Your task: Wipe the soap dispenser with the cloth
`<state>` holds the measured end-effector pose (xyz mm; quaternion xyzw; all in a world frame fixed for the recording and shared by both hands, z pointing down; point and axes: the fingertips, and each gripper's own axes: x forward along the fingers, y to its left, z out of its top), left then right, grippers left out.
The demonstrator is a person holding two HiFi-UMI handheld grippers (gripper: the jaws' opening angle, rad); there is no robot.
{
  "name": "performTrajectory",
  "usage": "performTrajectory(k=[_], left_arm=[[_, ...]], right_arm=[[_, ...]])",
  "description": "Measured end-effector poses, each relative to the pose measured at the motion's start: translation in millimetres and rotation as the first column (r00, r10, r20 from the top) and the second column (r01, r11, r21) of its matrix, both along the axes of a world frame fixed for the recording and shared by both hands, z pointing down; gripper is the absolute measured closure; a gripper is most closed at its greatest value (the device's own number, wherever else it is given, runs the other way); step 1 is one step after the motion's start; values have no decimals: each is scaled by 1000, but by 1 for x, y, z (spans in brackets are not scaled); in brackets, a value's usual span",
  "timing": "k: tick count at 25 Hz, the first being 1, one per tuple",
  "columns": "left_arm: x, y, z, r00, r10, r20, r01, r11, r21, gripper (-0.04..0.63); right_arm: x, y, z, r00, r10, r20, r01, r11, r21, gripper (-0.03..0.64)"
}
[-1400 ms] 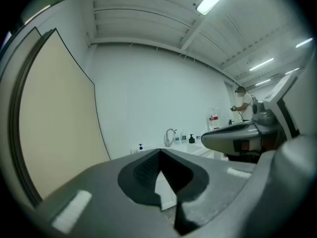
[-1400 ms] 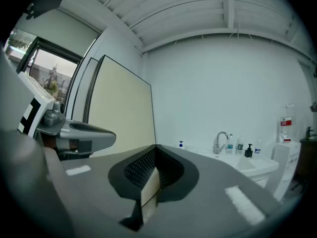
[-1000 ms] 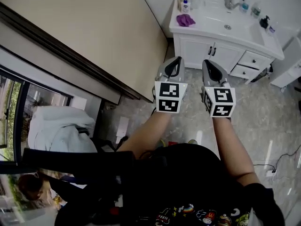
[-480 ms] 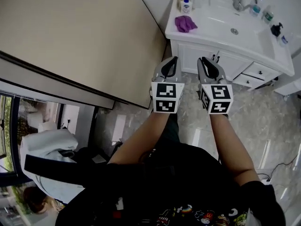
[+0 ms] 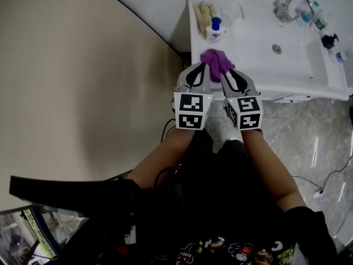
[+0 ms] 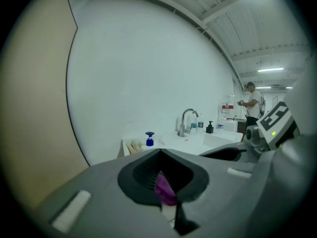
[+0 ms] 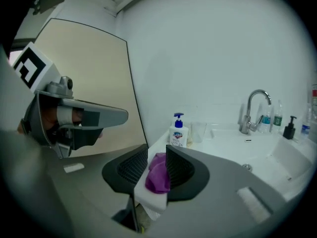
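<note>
A white soap dispenser [image 5: 214,31] with a blue pump stands at the back left of the white vanity counter [image 5: 259,76]; it also shows as the dispenser [image 7: 178,133] and as a blue pump top [image 6: 149,139]. A crumpled purple cloth [image 5: 217,61] lies on the counter in front of it. My left gripper [image 5: 199,66] and right gripper [image 5: 228,74] hover side by side at the counter's front edge, just short of the cloth. The cloth [image 7: 159,175] shows through the right gripper's gap and the cloth [image 6: 165,188] through the left's narrower gap. Neither holds anything.
The basin [image 5: 276,48] and chrome faucet [image 5: 287,4] lie to the right, with small bottles [image 5: 317,18] and a black pump bottle [image 5: 329,40] beyond. A clear cup [image 5: 234,10] stands behind the dispenser. A beige partition [image 5: 83,93] rises close on the left. A person [image 6: 252,103] stands far off.
The person has stepped up to the vanity. Both grippers have moved forward from above the floor to the counter's front edge, right by the purple cloth.
</note>
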<state>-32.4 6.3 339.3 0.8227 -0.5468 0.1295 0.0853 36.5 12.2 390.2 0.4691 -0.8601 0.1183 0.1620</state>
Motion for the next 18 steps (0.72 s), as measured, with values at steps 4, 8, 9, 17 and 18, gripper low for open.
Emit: performTrajectory(k=[4, 8, 9, 17, 18], left_arm=[[-5, -37, 30, 1000, 15, -3, -15, 997, -77, 595], [-12, -61, 54, 1000, -12, -19, 10, 991, -137, 595], [-14, -66, 59, 999, -24, -24, 20, 989, -146, 595], [-23, -86, 85, 997, -72, -39, 63, 978, -198, 595], [-23, -87, 86, 996, -76, -40, 66, 977, -203, 595]], right_arm=[[-12, -42, 44, 1000, -16, -26, 13, 993, -122, 450], [-20, -75, 83, 997, -56, -61, 41, 974, -225, 395], [-23, -80, 93, 995, -68, -77, 46, 966, -254, 381], [-30, -97, 140, 978, -123, -169, 49, 922, -385, 370], [-31, -98, 141, 977, -123, -176, 47, 922, -385, 392]])
